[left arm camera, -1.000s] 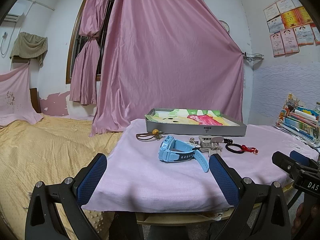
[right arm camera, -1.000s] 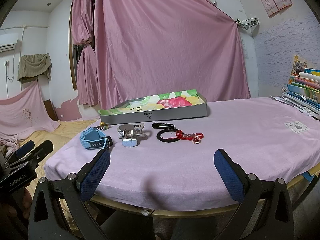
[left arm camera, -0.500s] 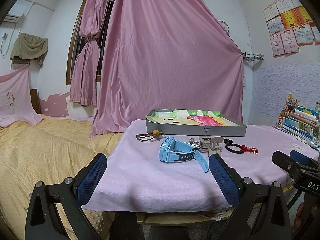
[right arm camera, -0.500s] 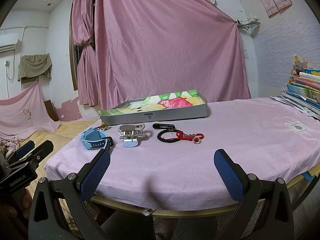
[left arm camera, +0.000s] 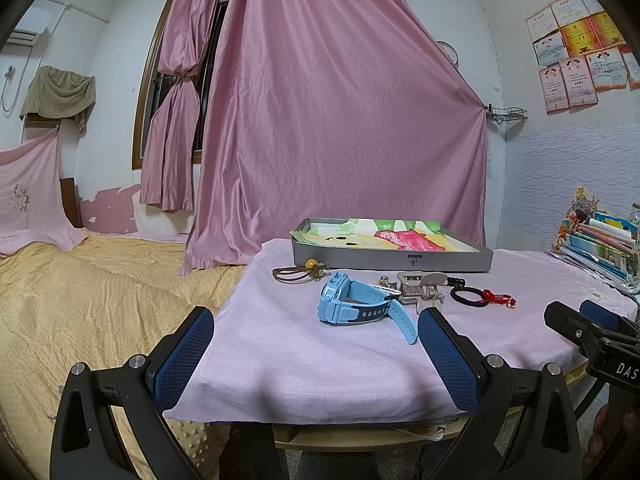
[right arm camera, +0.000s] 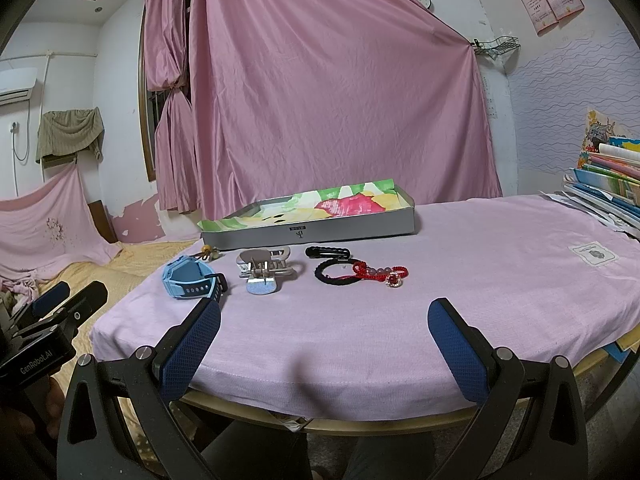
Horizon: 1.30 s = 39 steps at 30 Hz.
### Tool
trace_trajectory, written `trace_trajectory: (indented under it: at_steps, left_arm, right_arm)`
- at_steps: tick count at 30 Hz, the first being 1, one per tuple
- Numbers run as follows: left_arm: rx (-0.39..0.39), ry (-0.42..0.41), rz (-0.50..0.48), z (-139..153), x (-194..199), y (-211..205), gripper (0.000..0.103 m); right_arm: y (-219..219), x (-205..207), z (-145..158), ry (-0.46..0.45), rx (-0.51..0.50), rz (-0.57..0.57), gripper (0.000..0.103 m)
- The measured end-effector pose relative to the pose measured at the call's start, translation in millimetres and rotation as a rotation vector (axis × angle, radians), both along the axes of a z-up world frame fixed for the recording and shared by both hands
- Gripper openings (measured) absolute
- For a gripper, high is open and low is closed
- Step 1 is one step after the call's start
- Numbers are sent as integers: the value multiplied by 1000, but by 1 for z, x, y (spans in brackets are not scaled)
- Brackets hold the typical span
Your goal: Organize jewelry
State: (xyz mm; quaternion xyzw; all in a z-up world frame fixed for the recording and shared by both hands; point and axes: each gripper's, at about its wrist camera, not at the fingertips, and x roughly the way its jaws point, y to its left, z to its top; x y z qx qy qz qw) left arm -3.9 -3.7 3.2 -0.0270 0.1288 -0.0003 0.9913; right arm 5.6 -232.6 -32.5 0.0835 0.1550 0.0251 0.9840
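Two grippers hang at the near table edge, both with fingers spread wide and empty. Straight ahead of the left gripper (left arm camera: 312, 344) lies the watch (left arm camera: 352, 305), on its side, its loose strap running rightward toward the right fingertip; this gripper is the nearer one to it. The right gripper (right arm camera: 324, 332) faces the black bracelet (right arm camera: 332, 270) and red bracelet (right arm camera: 380, 271), which touch each other, well beyond its fingers. A hair claw (right arm camera: 262, 266) sits between watch and bracelets, and a brown cord (left arm camera: 298, 271) lies far left. All of these lie in a row just in front of the tray (left arm camera: 392, 259), which looks like the likely destination. Bare cloth (right arm camera: 480, 264) to the right leaves open room; the left side ends close at the table edge.
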Motion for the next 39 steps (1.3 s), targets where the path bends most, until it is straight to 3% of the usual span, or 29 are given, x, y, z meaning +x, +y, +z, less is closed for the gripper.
trace_trajectory:
  at_steps: [39]
  left_arm:
    - [-13, 9, -10, 5, -4, 1, 103]
  right_arm:
    - [2, -6, 4, -15, -3, 3, 102]
